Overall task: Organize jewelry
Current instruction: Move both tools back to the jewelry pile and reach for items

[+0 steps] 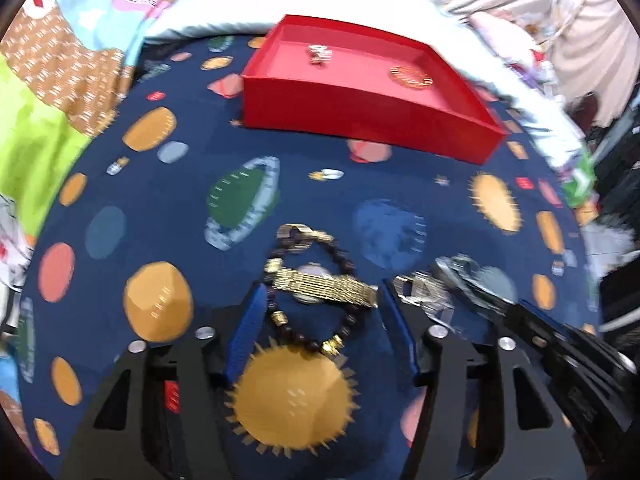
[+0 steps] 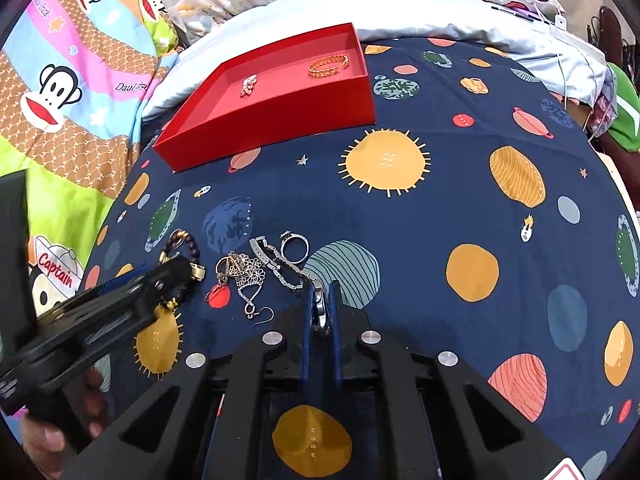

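Tray [image 2: 280, 108] at the back of the bed [image 2: 440, 208], holding brooch [image 2: 249, 85] left and bangle [image 2: 328, 66] right. Nearer: beaded bracelet [image 2: 182, 248] leftmost, earrings [image 2: 242, 274] beside, ring [image 2: 295, 247] rightward.

Open cloth [image 2: 460, 216] is left between the jewelry heap [image 2: 256, 268] and the red tray [image 2: 280, 116]. The heap's left side is blocked by the left gripper [image 2: 160, 280].

In the right wrist view, the colourful monkey-cartoon quilt [image 2: 68, 92] at far left bears "Captain" on a white cap and a partial "Daul Fra", while the dark blue planet-print bedsheet [image 2: 440, 216] reads "MOON" on its near orange circle.
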Demonstrator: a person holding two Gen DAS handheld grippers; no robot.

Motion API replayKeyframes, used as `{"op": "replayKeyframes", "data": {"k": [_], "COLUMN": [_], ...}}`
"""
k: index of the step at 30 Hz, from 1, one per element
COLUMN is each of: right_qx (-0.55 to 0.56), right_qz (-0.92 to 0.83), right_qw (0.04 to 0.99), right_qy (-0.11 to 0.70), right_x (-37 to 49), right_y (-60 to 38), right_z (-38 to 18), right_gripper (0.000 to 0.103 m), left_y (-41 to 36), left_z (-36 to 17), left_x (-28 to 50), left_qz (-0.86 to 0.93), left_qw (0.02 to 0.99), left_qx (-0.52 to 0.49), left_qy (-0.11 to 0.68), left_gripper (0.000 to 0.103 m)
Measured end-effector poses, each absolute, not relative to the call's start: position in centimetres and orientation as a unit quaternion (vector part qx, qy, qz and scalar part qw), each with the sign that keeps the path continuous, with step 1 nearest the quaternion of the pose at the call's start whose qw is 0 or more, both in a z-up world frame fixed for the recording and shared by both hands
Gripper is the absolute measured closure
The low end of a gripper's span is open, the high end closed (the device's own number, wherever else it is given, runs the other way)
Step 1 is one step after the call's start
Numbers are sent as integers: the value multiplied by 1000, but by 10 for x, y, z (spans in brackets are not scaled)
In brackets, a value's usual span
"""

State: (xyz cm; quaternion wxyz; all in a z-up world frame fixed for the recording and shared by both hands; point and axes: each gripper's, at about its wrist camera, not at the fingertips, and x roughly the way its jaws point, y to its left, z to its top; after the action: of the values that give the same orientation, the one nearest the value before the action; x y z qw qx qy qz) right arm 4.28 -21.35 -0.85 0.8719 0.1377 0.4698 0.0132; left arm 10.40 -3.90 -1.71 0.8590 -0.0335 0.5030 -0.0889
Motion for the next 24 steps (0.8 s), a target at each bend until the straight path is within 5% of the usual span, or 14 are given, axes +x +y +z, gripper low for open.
{"op": "replayKeyframes", "data": {"k": [19,24], "right_qx": [144,148], "right_qz": [21,20], "right_qw": [870,868], "right_qy": [472,474], "right_x": [41,42], "right_y": [-214,-213], "right_z": [-10,-11], "right_gripper": [96,96], "left_y": [-21,-21], "left_z": [-16,-14], "left_x": [97,96], "left_qz": [-111,-124], "left_qw": [845,844], "left_qx": [-29,-37], "left_qy": [523,520], "left_gripper": [55,72]}}
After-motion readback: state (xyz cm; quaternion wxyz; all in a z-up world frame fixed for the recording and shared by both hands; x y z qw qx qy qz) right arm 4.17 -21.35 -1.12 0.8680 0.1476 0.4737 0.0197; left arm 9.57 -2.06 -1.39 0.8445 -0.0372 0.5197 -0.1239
